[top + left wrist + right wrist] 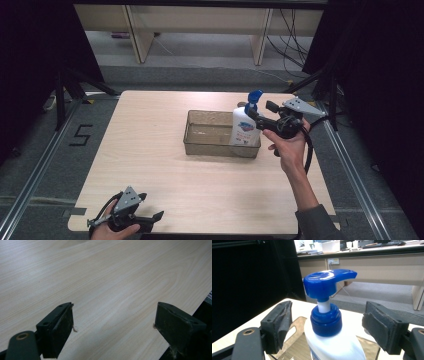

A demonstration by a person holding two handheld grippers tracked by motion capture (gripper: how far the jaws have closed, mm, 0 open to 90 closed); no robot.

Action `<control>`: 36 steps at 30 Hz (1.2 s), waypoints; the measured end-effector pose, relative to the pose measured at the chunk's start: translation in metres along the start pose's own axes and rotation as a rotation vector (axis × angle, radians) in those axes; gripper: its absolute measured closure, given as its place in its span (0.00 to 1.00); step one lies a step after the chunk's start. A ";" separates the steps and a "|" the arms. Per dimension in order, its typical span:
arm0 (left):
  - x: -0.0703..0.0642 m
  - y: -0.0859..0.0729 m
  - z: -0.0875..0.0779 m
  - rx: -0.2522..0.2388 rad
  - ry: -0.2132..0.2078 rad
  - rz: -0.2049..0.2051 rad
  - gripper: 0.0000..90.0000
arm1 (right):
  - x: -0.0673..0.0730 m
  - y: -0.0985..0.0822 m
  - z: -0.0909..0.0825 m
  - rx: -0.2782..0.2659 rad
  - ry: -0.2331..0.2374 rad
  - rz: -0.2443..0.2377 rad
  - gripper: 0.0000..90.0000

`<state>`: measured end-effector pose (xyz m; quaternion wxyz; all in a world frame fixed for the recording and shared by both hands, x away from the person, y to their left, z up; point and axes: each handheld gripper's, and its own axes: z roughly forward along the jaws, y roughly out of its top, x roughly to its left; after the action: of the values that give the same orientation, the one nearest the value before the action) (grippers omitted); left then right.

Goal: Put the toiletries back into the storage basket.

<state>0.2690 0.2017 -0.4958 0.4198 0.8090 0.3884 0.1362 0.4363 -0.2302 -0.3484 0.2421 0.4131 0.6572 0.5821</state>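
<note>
Two hand-held grippers work over one pale wood surface (pixel 165 165). At the near left corner, the left hand-held gripper (pixel 157 217) lies low in a hand (pixel 107 231) that the frame's bottom edge cuts off; its jaws gape wide over bare wood, holding nothing. Mid-surface sits a clear bin (pixel 200 145). At its right end a white bottle (pixel 244 127) stands upright, long axis vertical, its blue pump (pixel 255 96) on top; the spout's heading is hard to tell from above. The right hand-held gripper (pixel 250 114), held level in a raised hand (pixel 289 146), flanks the bottle's neck, jaws apart and clear of it. The bottle's label is too blurred to read.
</note>
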 end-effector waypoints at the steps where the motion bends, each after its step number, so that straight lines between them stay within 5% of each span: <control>1: 0.002 0.000 -0.001 0.019 0.001 0.021 0.17 | 0.000 0.000 0.000 0.000 0.002 -0.004 0.26; 7: 0.000 0.000 0.000 0.000 0.000 0.000 0.17 | 0.000 -0.004 -0.004 0.004 -0.001 0.008 0.26; 36: 0.001 0.000 0.000 -0.002 0.007 0.018 0.17 | 0.006 -0.018 -0.024 -0.007 0.002 0.015 0.25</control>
<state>0.2700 0.2028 -0.4960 0.4180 0.8115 0.3823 0.1432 0.4089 -0.2390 -0.3602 0.2386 0.4166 0.6524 0.5864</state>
